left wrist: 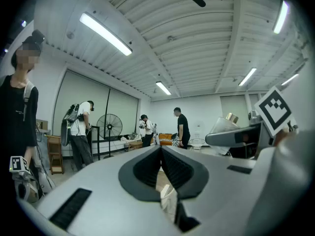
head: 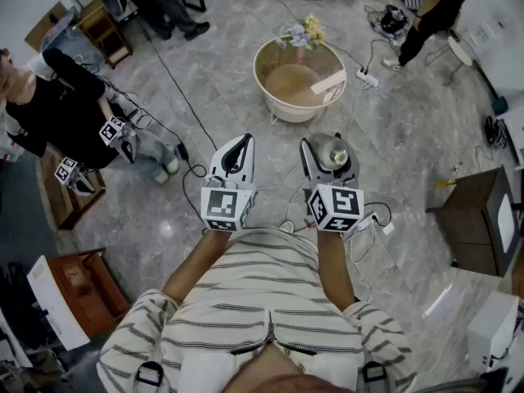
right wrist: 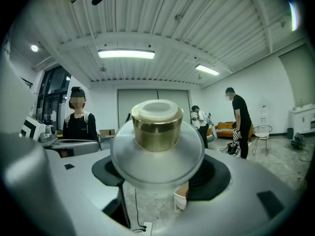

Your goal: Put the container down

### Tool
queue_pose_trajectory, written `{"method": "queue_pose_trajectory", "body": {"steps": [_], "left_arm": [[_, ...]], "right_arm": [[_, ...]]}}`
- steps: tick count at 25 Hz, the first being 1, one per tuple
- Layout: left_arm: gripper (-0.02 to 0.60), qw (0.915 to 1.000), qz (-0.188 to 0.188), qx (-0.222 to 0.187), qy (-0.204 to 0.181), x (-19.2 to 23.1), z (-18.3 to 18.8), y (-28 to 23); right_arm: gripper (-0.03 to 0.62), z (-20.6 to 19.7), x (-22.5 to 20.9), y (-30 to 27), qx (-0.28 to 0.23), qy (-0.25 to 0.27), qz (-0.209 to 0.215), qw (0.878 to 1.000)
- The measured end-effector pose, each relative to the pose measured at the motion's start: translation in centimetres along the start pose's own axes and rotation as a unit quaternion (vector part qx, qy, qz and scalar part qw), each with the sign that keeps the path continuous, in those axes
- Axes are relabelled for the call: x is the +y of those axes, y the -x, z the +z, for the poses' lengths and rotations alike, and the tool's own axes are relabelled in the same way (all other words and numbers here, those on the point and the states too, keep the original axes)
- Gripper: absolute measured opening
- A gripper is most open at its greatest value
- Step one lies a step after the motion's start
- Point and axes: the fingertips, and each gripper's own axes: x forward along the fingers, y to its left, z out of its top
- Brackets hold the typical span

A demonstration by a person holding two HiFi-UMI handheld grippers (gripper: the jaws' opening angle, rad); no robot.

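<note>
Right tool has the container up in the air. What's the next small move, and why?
Probably carry the container forward toward the round table and lower it: the right tool grips it over the floor, with no surface beneath.

A small round-bodied container (right wrist: 157, 149) of frosted clear glass, closed with a wide gold collar and a pale, see-through cap. It stands cap uppermost between the jaws of the right gripper (head: 329, 158). The pads press on its bulging sides, and it is held up in the air in front of the person, high above the floor (head: 246, 88).
</note>
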Motion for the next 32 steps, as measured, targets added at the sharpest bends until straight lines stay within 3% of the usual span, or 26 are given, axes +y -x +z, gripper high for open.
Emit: {"method": "queue_pose_trajectory", "body": {"steps": [20, 26, 32], "left_arm": [[-0.002, 0.9999, 0.013, 0.001, -0.005, -7.6, -1.1, -1.4], [-0.002, 0.9998, 0.017, 0.011, -0.006, -6.7, -1.8, -2.5], [-0.002, 0.9997, 0.011, 0.021, 0.003, -5.0, -3.2, -7.2]], "right_arm": [[0.344, -0.5, -4.8, 2.6, -0.008, -0.001, 0.041, 0.999], [0.344, -1.4, -4.2, 0.8, -0.001, 0.003, 0.052, 0.999], [0.344, -2.1, -6.2, -3.4, 0.018, 0.009, 0.047, 0.999]]}}
